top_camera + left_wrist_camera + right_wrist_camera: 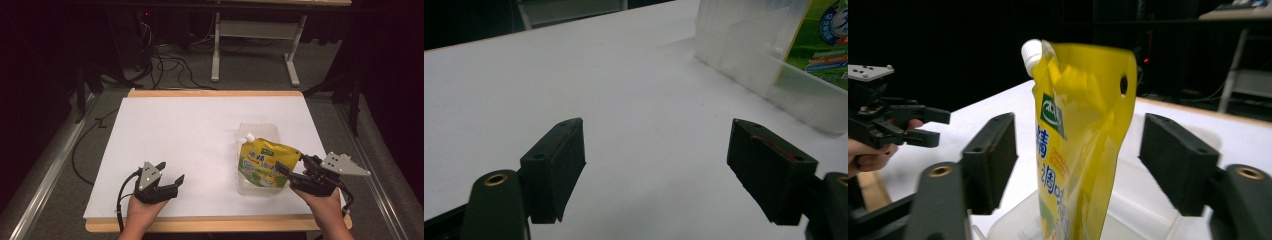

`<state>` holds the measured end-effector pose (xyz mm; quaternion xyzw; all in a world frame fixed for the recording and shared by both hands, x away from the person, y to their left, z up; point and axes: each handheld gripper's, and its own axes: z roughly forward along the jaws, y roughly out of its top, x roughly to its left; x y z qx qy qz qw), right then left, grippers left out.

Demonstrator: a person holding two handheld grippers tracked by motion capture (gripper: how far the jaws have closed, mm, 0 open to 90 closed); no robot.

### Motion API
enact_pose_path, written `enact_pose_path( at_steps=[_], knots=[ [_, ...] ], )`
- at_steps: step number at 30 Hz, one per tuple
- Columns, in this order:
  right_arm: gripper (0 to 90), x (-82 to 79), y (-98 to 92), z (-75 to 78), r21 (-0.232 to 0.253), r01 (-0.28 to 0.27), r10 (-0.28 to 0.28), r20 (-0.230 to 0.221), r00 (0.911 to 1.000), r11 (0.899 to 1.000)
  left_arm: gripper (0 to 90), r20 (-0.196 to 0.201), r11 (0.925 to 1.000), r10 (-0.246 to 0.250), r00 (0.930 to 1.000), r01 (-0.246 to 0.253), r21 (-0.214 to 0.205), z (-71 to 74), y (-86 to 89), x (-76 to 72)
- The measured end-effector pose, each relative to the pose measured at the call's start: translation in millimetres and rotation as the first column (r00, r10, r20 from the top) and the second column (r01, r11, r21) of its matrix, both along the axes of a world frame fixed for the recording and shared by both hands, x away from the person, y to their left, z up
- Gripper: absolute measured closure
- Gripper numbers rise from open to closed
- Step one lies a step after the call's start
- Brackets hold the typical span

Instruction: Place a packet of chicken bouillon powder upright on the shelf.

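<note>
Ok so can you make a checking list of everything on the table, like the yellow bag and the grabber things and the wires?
Surface: white sheet on a wooden-edged table, bare apart from the items below.
Job's things: yellow spout pouch, white cap up, standing in a clear plastic tub.
Clutter: nothing seen.
Grippers: left gripper open over bare sheet, holding nothing; right gripper open, jaws either side of the pouch, not closed on it.
Cables: one trails from the left gripper off the table's near edge; more black cables lie on the floor beyond.
Surroundings: grey carpet, a white desk frame, dark room.
</note>
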<state>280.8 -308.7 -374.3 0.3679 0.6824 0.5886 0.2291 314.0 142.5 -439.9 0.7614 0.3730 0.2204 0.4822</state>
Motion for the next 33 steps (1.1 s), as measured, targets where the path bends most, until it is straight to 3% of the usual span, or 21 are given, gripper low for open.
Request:
enact_pose_path(
  at_steps=[9, 21, 27, 33],
  knots=[
    [20.0, -14.0, -8.5, 18.3, -0.024, 0.050, -0.049, 0.054, 0.9973, 0.998, 23.7, -0.001, 1.0000, -0.005, 1.0000, 0.005, 0.001, 0.1, 0.1, 0.3],
    [21.5, -20.0, -45.0, 18.6, -0.007, 0.162, -0.161, 0.062, 0.9850, 0.987, 23.7, -0.004, 0.9998, -0.019, 0.9998, 0.018, -0.003, 0.3, -0.4, 0.7],
    [17.8, -12.3, -55.1, 1.6, -0.039, 0.220, -0.218, 0.041, 0.9750, 0.975, 24.0, -0.009, 0.9995, -0.031, 0.9995, 0.031, 0.003, -0.4, -1.5, 1.1],
    [15.4, 1.5, -54.0, -37.8, -0.081, 0.228, -0.231, -0.042, 0.9719, 0.970, 24.0, -0.015, 0.9991, -0.041, 0.9990, 0.041, 0.007, -1.7, -3.7, 1.8]
  ],
)
